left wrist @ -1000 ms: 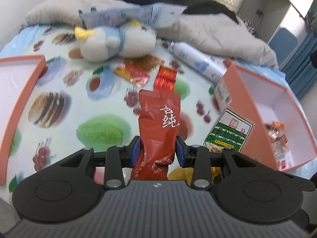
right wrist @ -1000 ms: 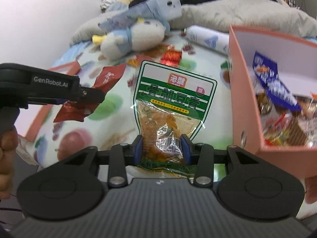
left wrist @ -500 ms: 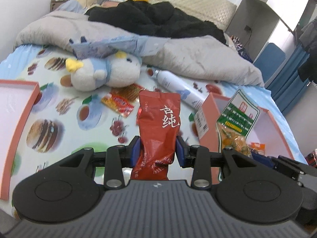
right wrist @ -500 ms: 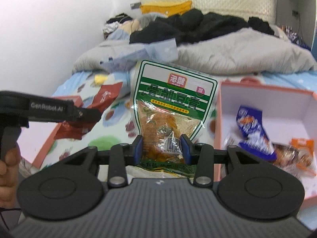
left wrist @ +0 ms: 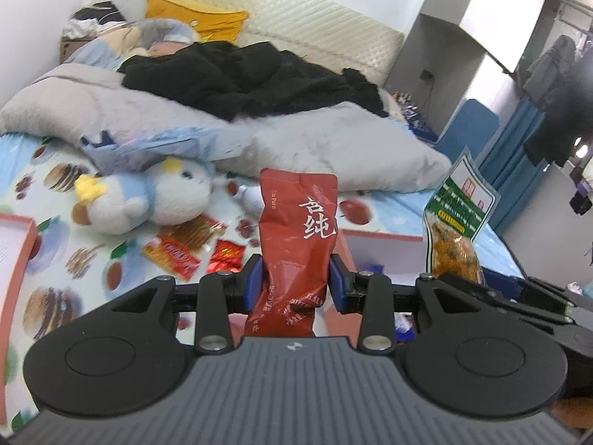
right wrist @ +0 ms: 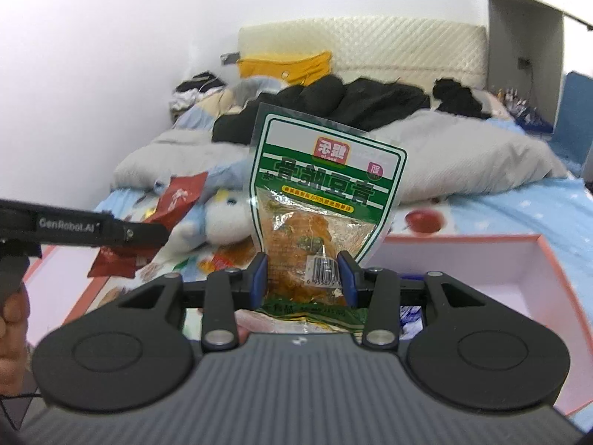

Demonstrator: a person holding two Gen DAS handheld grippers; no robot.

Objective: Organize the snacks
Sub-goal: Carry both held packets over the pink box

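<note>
My left gripper is shut on a dark red snack pouch with white characters and holds it upright above the bed. My right gripper is shut on a green and white snack bag with orange contents, raised over the near edge of a pink box. The green bag also shows at the right of the left wrist view, and the red pouch at the left of the right wrist view. Two loose red and orange snack packets lie on the fruit-print sheet.
A white and blue plush toy lies on the sheet beside the loose packets. A second pink box is at the left edge. A grey duvet and black clothes fill the back of the bed.
Both grippers have lifted with their packets and tilted up, so the views now show the headboard and wall. The green bag has moved over the pink box's edge.
</note>
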